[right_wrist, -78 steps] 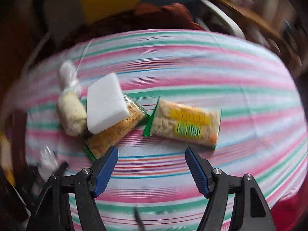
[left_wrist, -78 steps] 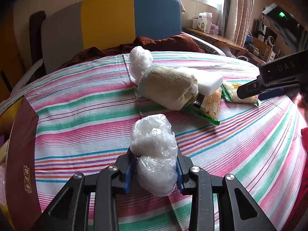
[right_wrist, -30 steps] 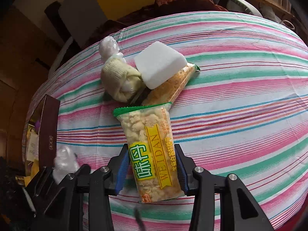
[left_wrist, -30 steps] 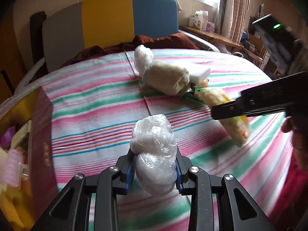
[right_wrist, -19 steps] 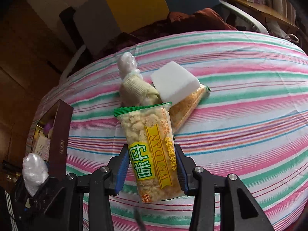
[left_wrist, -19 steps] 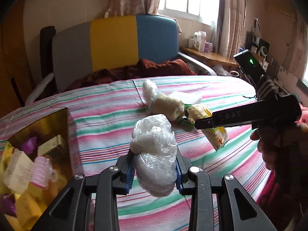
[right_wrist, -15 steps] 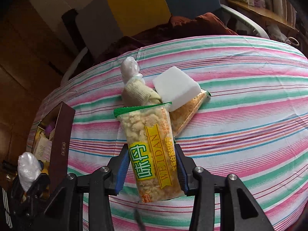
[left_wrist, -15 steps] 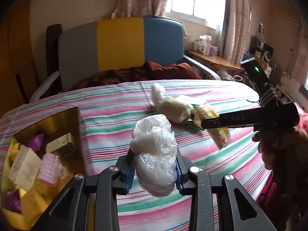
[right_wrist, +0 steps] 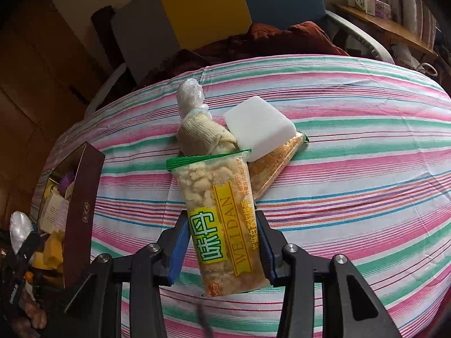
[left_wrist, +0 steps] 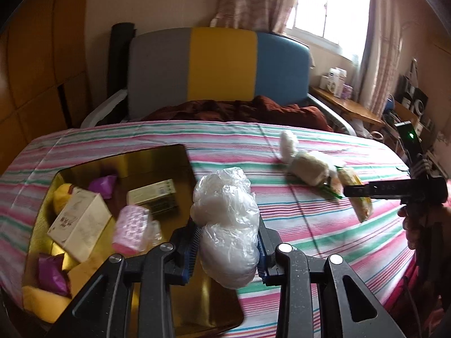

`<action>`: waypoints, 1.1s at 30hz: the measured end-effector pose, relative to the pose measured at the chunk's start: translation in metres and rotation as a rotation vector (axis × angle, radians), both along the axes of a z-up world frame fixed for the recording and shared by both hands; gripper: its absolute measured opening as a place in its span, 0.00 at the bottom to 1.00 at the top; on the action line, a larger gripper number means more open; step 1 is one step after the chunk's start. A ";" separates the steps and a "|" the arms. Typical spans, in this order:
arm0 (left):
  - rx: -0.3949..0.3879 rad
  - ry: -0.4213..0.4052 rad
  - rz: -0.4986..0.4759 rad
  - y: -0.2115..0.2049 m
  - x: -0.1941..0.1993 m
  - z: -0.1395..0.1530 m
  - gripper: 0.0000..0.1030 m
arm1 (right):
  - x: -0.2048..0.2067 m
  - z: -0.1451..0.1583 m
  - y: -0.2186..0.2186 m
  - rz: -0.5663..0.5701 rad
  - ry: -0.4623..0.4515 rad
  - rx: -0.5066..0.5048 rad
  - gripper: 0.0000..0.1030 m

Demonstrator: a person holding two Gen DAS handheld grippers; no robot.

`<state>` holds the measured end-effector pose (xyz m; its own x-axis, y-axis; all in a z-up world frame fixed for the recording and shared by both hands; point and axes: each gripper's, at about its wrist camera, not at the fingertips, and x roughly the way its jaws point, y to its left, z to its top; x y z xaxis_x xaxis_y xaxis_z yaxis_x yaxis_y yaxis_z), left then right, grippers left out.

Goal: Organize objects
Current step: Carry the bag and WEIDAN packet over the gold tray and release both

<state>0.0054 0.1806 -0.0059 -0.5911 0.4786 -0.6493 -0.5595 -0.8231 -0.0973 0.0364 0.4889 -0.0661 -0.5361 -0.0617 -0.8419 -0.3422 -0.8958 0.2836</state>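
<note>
Box point(left_wrist: 180, 152), gold-lined, on the striped bed: already held cartons and packets. Left gripper point(left_wrist: 229, 249) was clamped on a crumpled plastic bundle point(left_wrist: 225, 219), just at the box's near edge, seemingly about to be stowed. Right gripper point(right_wrist: 222, 249) pinched a snack packet point(right_wrist: 220, 211) above the bedcover point(right_wrist: 352, 169). Left to gather: knitted roll point(right_wrist: 203, 136), white block point(right_wrist: 258, 124), second snack pack point(right_wrist: 276, 163), touching in a heap.
</note>
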 end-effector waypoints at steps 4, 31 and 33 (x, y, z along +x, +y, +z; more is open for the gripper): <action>0.012 -0.011 0.051 -0.028 -0.008 -0.001 0.33 | -0.001 0.003 -0.015 0.033 0.002 0.011 0.43; 0.098 -0.098 0.276 -0.137 -0.052 -0.010 0.33 | -0.092 0.027 -0.224 0.425 0.075 -0.113 0.43; 0.104 -0.097 0.275 -0.135 -0.060 -0.007 0.33 | -0.101 0.030 -0.227 0.423 0.075 -0.102 0.43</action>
<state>-0.0549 0.0459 -0.0126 -0.6456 0.3759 -0.6647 -0.3008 -0.9253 -0.2312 -0.0646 0.2622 -0.0359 -0.5051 -0.3696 -0.7799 0.0736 -0.9188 0.3877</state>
